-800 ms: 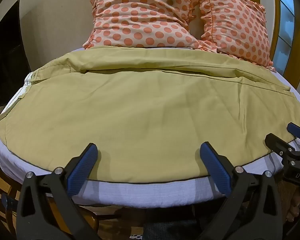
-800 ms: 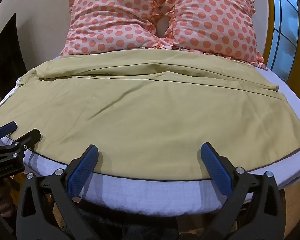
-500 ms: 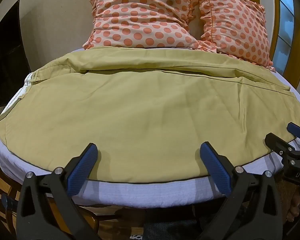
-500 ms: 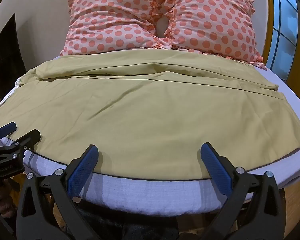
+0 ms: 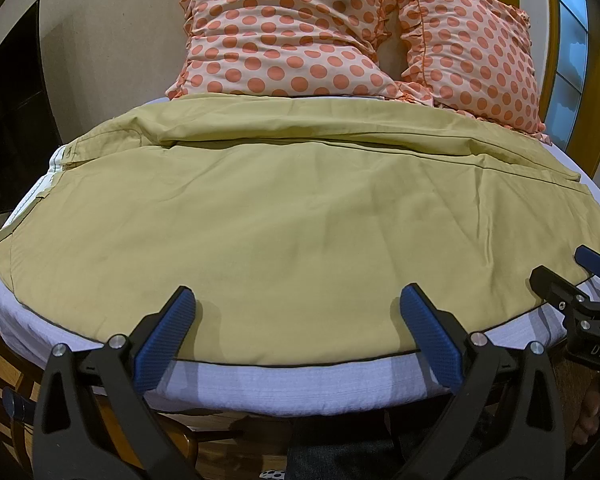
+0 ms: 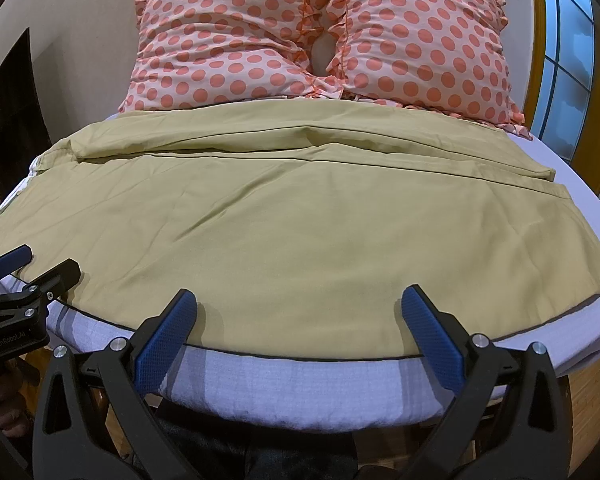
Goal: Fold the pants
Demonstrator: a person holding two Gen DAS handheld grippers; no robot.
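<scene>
Olive-yellow pants (image 5: 292, 216) lie spread flat across the bed, waistband at the left (image 5: 60, 160), leg hems at the right (image 6: 548, 176). They also fill the right wrist view (image 6: 284, 224). My left gripper (image 5: 294, 312) is open and empty, just above the pants' near edge. My right gripper (image 6: 298, 312) is open and empty over the same near edge, further right. Each gripper shows at the edge of the other's view: the right one (image 5: 568, 280), the left one (image 6: 40, 268).
A white-lilac mattress (image 5: 284, 384) carries the pants; its near edge is just below my fingers. Two orange polka-dot pillows (image 6: 220, 44) (image 6: 428, 36) lean at the head of the bed. A window (image 6: 568, 60) is at the right, dark furniture (image 5: 8, 108) at the left.
</scene>
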